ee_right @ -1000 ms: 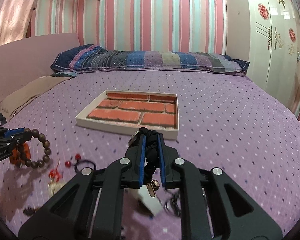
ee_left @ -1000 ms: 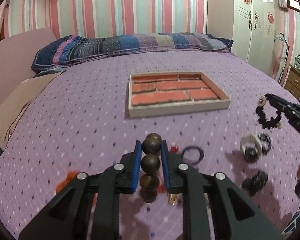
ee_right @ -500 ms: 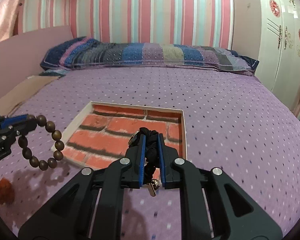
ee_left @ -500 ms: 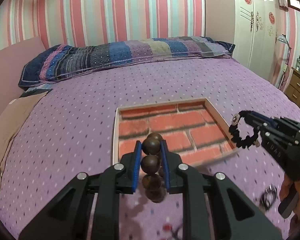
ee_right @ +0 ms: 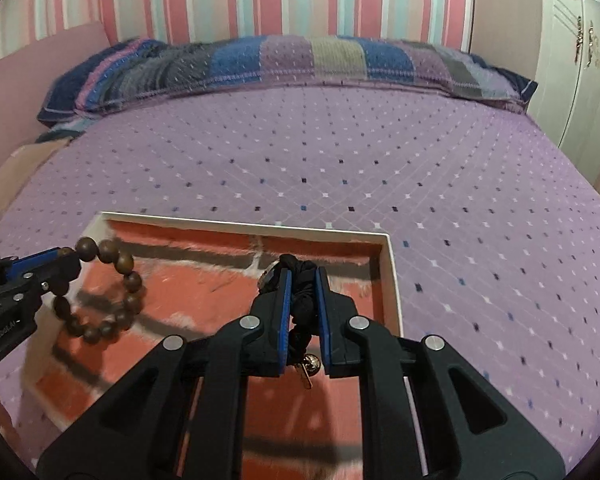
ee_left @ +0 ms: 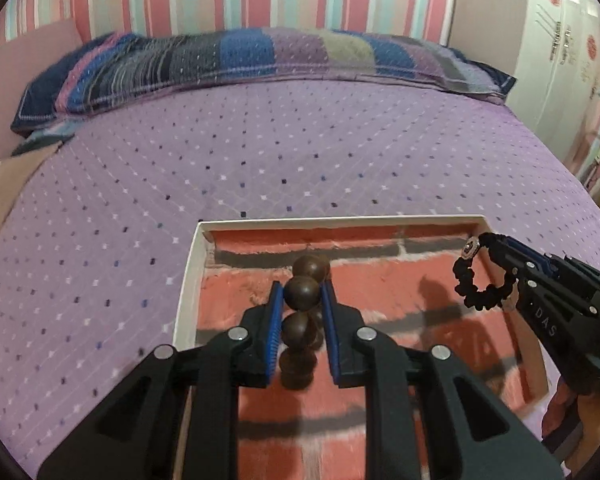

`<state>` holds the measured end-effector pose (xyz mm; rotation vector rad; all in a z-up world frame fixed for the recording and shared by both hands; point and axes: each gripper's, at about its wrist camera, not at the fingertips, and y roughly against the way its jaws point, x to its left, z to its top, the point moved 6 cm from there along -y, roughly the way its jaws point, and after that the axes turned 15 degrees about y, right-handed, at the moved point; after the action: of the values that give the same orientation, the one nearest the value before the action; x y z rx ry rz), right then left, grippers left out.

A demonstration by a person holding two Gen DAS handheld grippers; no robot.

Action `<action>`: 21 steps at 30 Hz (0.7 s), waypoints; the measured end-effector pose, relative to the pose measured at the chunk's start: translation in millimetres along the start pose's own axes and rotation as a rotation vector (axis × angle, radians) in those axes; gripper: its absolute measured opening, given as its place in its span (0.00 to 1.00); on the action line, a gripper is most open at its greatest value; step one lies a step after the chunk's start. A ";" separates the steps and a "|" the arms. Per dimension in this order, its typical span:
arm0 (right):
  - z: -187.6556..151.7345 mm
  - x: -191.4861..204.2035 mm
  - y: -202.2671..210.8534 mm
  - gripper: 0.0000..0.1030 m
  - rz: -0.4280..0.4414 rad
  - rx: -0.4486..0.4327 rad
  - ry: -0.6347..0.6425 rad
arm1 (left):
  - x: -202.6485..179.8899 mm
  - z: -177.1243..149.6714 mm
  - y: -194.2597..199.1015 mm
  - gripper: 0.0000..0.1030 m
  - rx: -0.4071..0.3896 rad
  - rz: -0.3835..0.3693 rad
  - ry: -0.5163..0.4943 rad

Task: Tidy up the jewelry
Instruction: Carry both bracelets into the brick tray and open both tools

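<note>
**Two bracelets held over the tray, none set down yet**

The landmark is the white-rimmed tray [ee_left: 188,280] with its brick-pattern lining, lying on the purple bed [ee_left: 300,152]. Both pieces of jewelry now in view hang above that tray, each carried by its own gripper.

The left gripper [ee_left: 302,300] is clamped on the brown wooden bead bracelet [ee_left: 302,292]; in the right wrist view the loop [ee_right: 100,292] dangles over the tray's left part, and its shadow on the lining suggests it is clear of the surface. The right gripper [ee_right: 302,296] is closed on the black bracelet [ee_right: 302,288], a small gold charm hanging below the pads, over the tray's right part near the right wall. From the left wrist view the same black loop [ee_left: 480,284] hangs free above the lining.

As far as these views show, the tray's lining is bare: nothing has been laid in it yet. My reading is that the carrying step is about finished and the placing step is at hand: lower each bracelet, release it, then fetch whatever else remains. Other jewelry beyond the tray is out of view here, so how much is left cannot be told.
</note>
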<state>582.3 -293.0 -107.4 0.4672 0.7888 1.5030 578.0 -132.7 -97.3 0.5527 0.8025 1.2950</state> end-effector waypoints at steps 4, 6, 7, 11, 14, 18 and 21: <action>3.2 -7.3 -33.4 0.12 -0.009 0.061 -0.011 | 3.3 11.2 -29.9 0.19 0.015 0.041 -0.009; 0.7 -10.5 -46.7 0.12 -0.009 0.105 -0.016 | 8.1 16.0 -45.6 0.19 0.032 0.066 -0.008; 0.5 -10.8 -50.9 0.12 0.004 0.119 -0.027 | 11.0 17.8 -51.9 0.19 0.042 0.073 -0.004; -0.2 -19.9 -60.1 0.12 -0.036 0.175 -0.028 | 22.3 22.1 -69.5 0.19 0.065 0.104 0.002; -1.8 -22.6 -67.6 0.13 -0.040 0.209 -0.020 | 27.9 20.7 -75.1 0.20 0.076 0.126 -0.006; -4.7 -25.1 -76.4 0.15 -0.031 0.245 -0.031 | 32.9 17.7 -77.4 0.20 0.080 0.147 -0.012; -5.0 -22.4 -73.8 0.20 -0.026 0.247 -0.031 | 33.5 16.6 -72.5 0.21 0.063 0.154 -0.015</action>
<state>632.6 -319.6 -159.7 0.6605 0.9576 1.3768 638.4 -113.8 -148.8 0.6852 0.8024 1.4084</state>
